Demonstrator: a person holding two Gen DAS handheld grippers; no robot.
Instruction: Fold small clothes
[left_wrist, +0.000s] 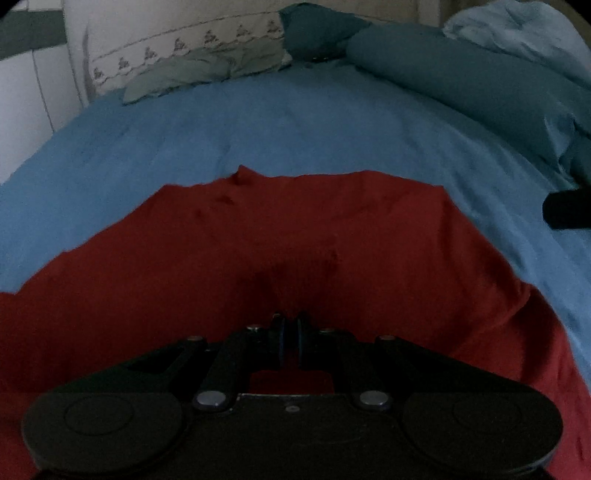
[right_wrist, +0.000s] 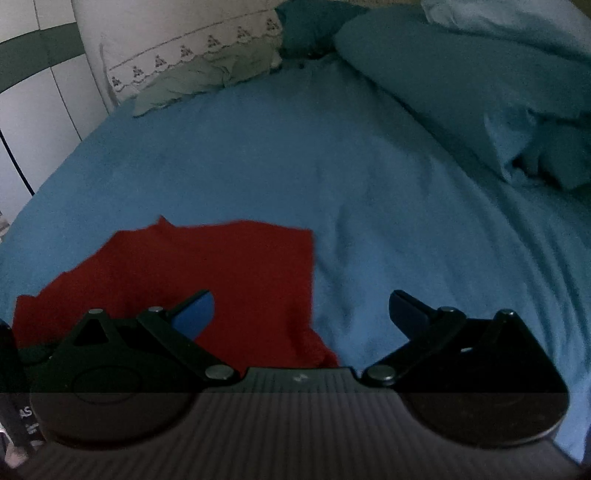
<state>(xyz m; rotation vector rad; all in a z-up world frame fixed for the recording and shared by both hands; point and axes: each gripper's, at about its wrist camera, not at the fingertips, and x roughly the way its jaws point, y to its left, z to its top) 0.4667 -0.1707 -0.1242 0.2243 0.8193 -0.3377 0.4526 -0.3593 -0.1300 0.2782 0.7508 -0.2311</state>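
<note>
A red garment (left_wrist: 295, 236) lies spread on a blue bedsheet (left_wrist: 258, 125), directly ahead of and beneath the left gripper (left_wrist: 291, 332), whose jaws are pinched nearly together, apparently on a fold of the cloth. The right gripper (right_wrist: 301, 314) hangs wide open and empty, the garment at its left finger. Thin, limp and light, the matte fabric looks best taken by hems or corners.

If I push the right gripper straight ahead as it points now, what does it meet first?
Probably only the blue bedsheet: the right gripper, jaws open, points just past the right edge of the red garment. Further on lies the teal duvet, though depth is unclear.
</note>
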